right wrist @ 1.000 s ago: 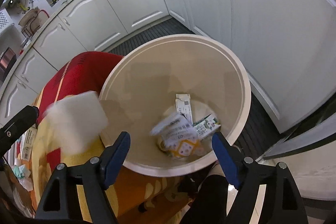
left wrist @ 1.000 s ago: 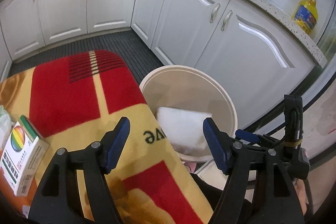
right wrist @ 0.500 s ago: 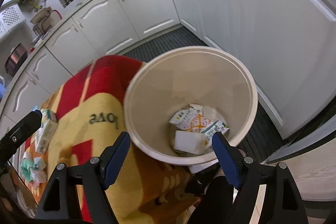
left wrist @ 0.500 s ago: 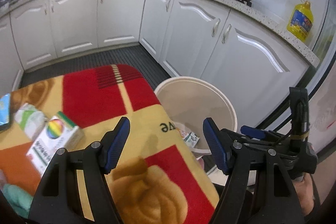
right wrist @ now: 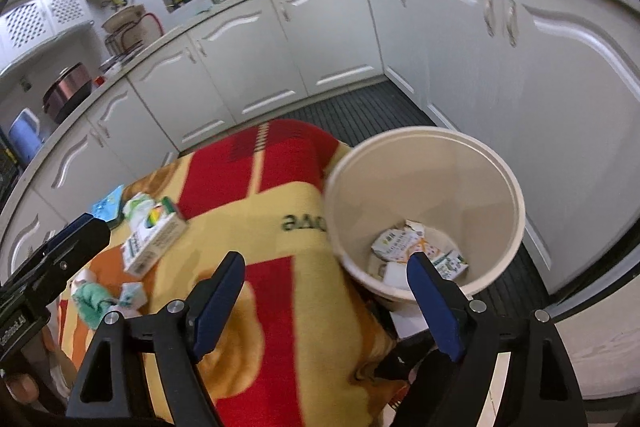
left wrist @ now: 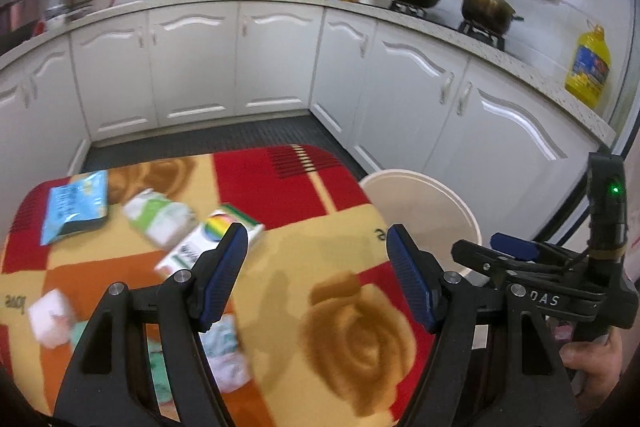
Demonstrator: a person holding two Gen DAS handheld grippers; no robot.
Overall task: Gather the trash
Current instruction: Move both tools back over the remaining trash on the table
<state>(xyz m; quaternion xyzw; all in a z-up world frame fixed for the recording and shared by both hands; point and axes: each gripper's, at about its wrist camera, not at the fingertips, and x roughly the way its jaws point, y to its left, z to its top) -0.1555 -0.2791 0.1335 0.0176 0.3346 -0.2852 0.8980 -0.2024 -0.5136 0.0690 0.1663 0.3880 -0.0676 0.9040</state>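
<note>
The round cream plastic bin [right wrist: 424, 163] stands on the dark ribbed floor [right wrist: 360, 111], tight against the right edge of the counter covered by a red, yellow and orange rose-patterned cloth [left wrist: 288, 187]. At the bin's bottom lie several small printed cartons and a white pad [right wrist: 416, 247].

More trash waits on the cloth: a white box with a rainbow circle and green end [left wrist: 208, 243], a crumpled white-and-green pack [left wrist: 156, 215] touching it on the far side, a flat light-blue packet [left wrist: 76, 207] near the far left corner, a small pink-white wad [left wrist: 50, 315] at the left, and a mint-green crumpled wrapper [right wrist: 90, 301] with pale tissue packets [left wrist: 226, 351] nearest the camera.

The left gripper [left wrist: 316, 267] hangs above the cloth with its blue-padded fingers wide and nothing between them. The right gripper [right wrist: 324, 291] hovers over the counter's right edge beside the bin, its fingers opening, empty. White cabinets [left wrist: 272, 67] line the walls behind.
</note>
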